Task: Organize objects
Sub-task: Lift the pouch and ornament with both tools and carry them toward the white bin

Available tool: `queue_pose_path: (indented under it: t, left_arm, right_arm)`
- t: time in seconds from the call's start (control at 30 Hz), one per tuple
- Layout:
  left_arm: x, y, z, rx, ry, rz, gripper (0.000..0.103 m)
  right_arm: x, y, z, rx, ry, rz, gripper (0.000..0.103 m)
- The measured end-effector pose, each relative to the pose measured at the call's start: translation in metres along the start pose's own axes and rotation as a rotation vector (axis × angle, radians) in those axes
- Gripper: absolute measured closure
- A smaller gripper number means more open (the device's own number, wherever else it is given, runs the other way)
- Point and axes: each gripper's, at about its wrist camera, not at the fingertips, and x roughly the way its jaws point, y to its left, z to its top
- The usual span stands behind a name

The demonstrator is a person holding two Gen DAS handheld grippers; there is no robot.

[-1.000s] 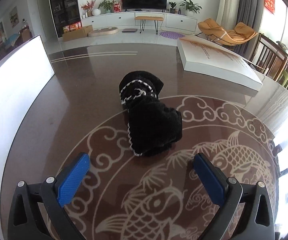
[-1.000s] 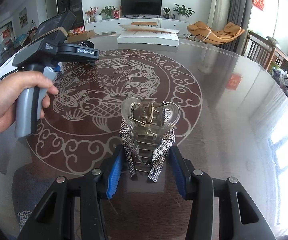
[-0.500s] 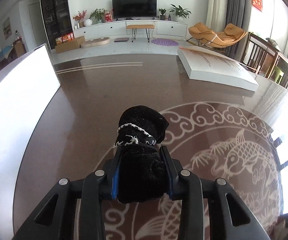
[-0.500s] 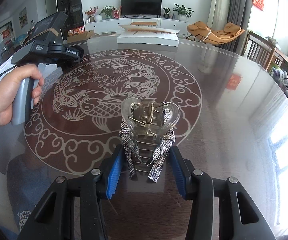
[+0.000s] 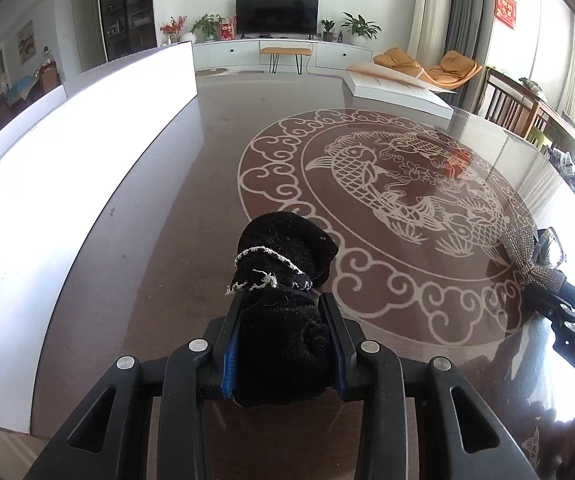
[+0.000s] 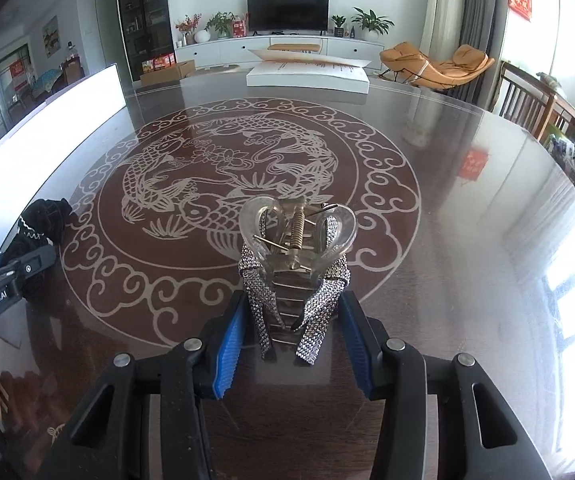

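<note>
Left gripper [image 5: 283, 344] pinching a black knitted sock [image 5: 283, 280]; at its three o'clock, right gripper [image 6: 291, 344] clamps a rhinestone hair claw clip [image 6: 297, 256] above the patterned table [image 6: 467, 240].

The middle of the table [image 6: 467, 240] is bare, so a hand could pass over the fish picture [image 6: 223, 168] freely. A long white board [image 5: 67, 184] stands like a wall along the left edge. A flat white box [image 6: 307, 74] lies at the far edge. The right edge is open, with chairs [image 6: 527, 96] just past it.
</note>
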Motion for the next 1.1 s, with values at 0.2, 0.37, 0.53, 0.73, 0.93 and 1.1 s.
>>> queue_pose_path:
  t: [0.2, 0.37, 0.53, 0.73, 0.93, 1.1]
  left_arm:
    - [-0.006, 0.003, -0.007, 0.009, 0.000, -0.016, 0.067]
    - [-0.006, -0.002, -0.006, 0.027, 0.001, 0.005, 0.066]
    - [-0.006, -0.004, -0.006, 0.032, 0.002, 0.013, 0.065]
    - [-0.002, 0.005, -0.003, -0.015, 0.022, 0.051, 0.030]
    - [0.004, -0.003, -0.002, 0.028, 0.044, 0.058, 0.002]
    - [0.007, 0.002, -0.001, -0.010, 0.057, 0.046, 0.000]
  right_arm:
    - [-0.003, 0.033, -0.004, -0.034, -0.001, 0.033, 0.056]
    - [-0.001, 0.052, -0.003, -0.063, -0.002, 0.058, 0.056]
    - [-0.001, 0.051, -0.003, -0.059, -0.001, 0.065, 0.055]
    - [0.000, 0.054, -0.003, -0.079, 0.006, 0.059, 0.035]
    - [0.001, 0.057, -0.003, -0.093, 0.007, 0.036, 0.025]
    - [0.001, 0.059, -0.003, -0.096, 0.010, 0.023, 0.019]
